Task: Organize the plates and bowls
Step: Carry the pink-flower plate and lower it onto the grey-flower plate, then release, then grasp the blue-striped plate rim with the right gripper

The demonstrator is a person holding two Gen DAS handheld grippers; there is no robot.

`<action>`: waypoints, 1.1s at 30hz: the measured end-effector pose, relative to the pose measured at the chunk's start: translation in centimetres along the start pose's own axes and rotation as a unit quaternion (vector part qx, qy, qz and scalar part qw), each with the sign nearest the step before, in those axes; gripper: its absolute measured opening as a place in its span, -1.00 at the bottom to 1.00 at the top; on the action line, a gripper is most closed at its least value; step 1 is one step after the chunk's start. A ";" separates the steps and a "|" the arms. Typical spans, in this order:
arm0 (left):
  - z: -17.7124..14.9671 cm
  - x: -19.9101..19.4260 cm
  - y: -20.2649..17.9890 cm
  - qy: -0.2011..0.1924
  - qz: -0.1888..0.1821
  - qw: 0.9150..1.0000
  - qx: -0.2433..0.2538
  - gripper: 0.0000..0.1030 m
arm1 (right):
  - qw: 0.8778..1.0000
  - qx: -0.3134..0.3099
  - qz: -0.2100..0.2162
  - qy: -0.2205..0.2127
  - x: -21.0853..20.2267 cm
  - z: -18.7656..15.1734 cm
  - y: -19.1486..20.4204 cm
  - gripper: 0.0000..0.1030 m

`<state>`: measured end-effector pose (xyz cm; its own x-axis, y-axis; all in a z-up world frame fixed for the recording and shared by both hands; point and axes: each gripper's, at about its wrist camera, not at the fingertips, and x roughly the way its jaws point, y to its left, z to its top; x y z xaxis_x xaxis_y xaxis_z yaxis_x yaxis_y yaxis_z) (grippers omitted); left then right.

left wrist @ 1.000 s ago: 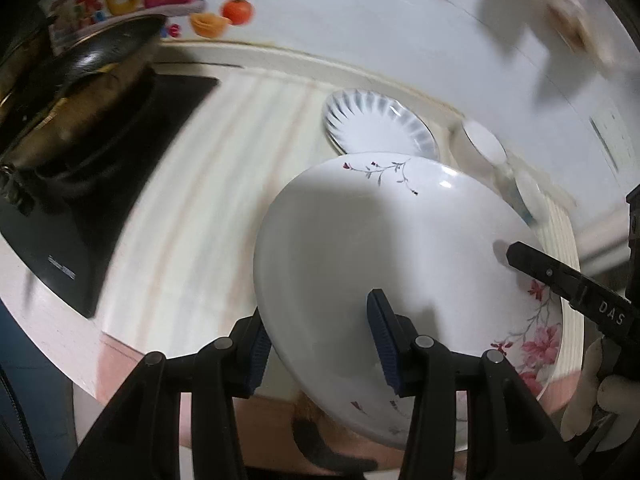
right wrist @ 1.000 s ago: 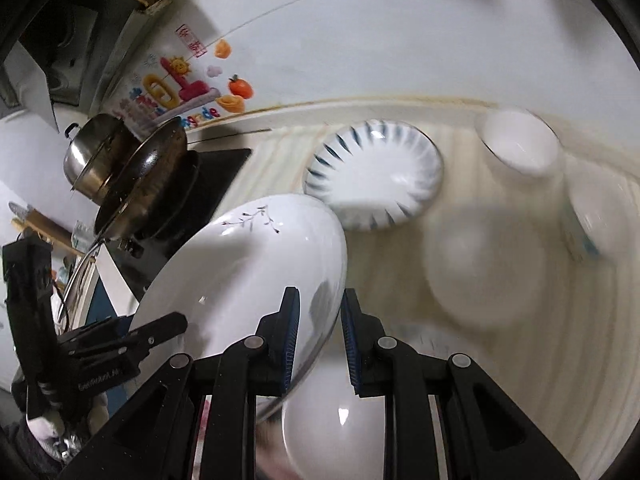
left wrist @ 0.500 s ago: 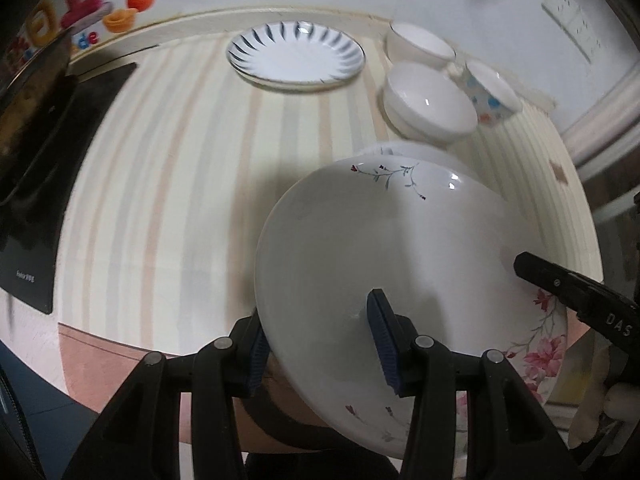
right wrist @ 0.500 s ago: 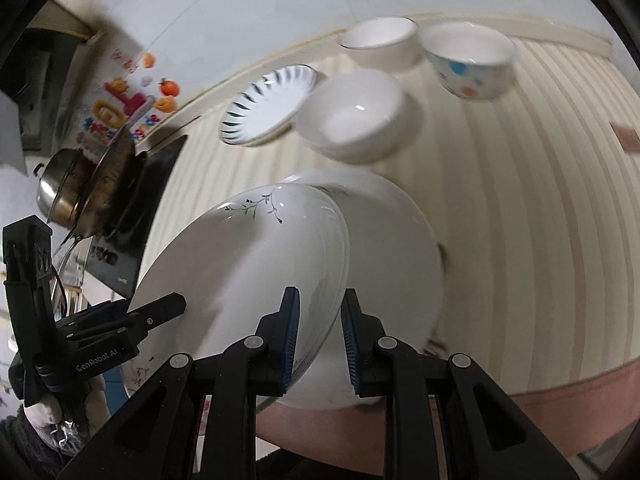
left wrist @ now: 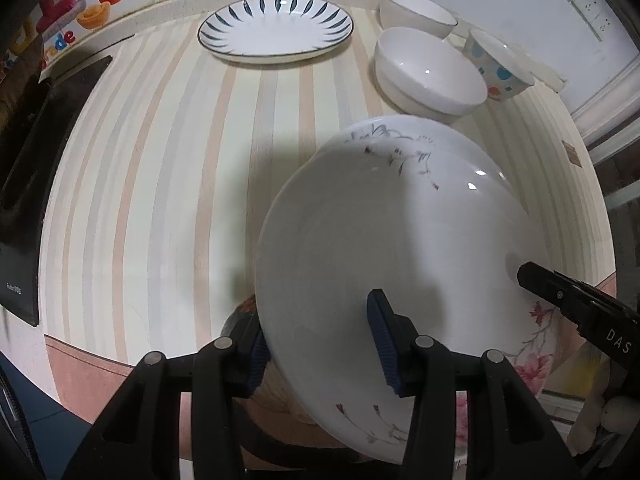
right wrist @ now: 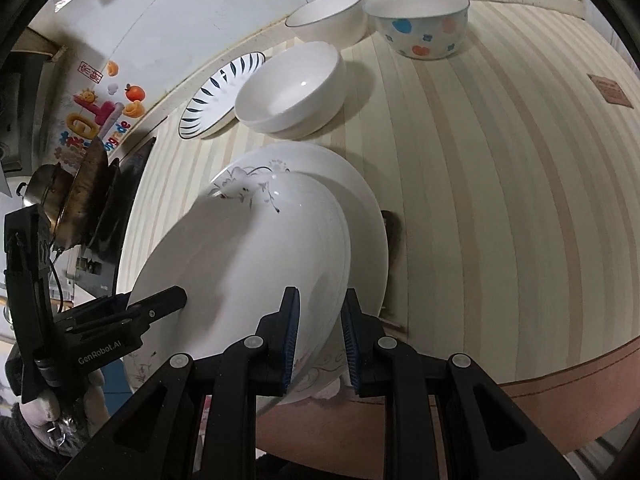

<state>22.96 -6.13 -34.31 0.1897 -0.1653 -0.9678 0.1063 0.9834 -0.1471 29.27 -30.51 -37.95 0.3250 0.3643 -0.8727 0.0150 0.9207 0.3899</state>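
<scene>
**Flowered plate held over the second plate by both tongs**

I hold the large white ceramic plate with pink flower print between my two tongs. It is tilted, low near the front edge of the striped beige countertop, and it lies over another white plate with grey flower drawing that rests flat on the countertop. Whether the two plates already touch, I cannot tell.

The left gripper has its jaws narrow and clamped on the near rim of the held plate, one blue pad inside the plate and the other under it. The right gripper grips the opposite rim in the same way, jaws very narrow. Both point steeply down to the plate.

Behind the plates stands a plain white ceramic bowl, which seems to sit inside a second one, and it is empty. Further back are a white bowl with dark rim and a white bowl with coloured spots, both empty as well. To the left of them lies an empty white plate with dark blue leaf strokes. A black cooktop is at the far left.
</scene>
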 end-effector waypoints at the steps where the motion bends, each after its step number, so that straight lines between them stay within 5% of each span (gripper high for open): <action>1: 0.0 0.2 0.2 0.003 0.000 1.000 -0.003 -0.16 | 1.000 0.001 0.001 0.003 0.3 0.0 -0.1 -0.55; 16: 0.0 1.7 0.2 0.040 -0.025 0.999 -0.007 -0.16 | 0.999 0.030 0.001 0.024 2.4 1.3 -0.6 -0.51; 24: 0.0 -3.5 3.8 0.023 -0.033 0.999 -0.009 -0.16 | 0.998 0.048 -0.002 0.046 0.7 2.0 -1.1 -0.48; 29: 4.6 -4.7 6.5 -0.012 -0.021 0.999 -0.033 -0.15 | 0.999 0.042 0.011 0.006 -2.9 5.1 0.5 -0.47; 30: 6.0 -4.2 7.4 -0.070 -0.009 0.997 -0.039 -0.15 | 0.999 0.039 0.013 0.000 -3.2 6.0 1.1 -0.46; 33: 10.5 -3.3 9.0 -0.077 -0.003 0.995 -0.065 -0.15 | 0.999 0.018 0.037 -0.007 -2.7 10.3 4.1 -0.32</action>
<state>33.48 2.45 -30.31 0.3375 -0.1702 -0.9258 -0.0168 0.9823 -0.1867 38.21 -29.18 -30.92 0.3405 0.4297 -0.8363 0.0242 0.8852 0.4647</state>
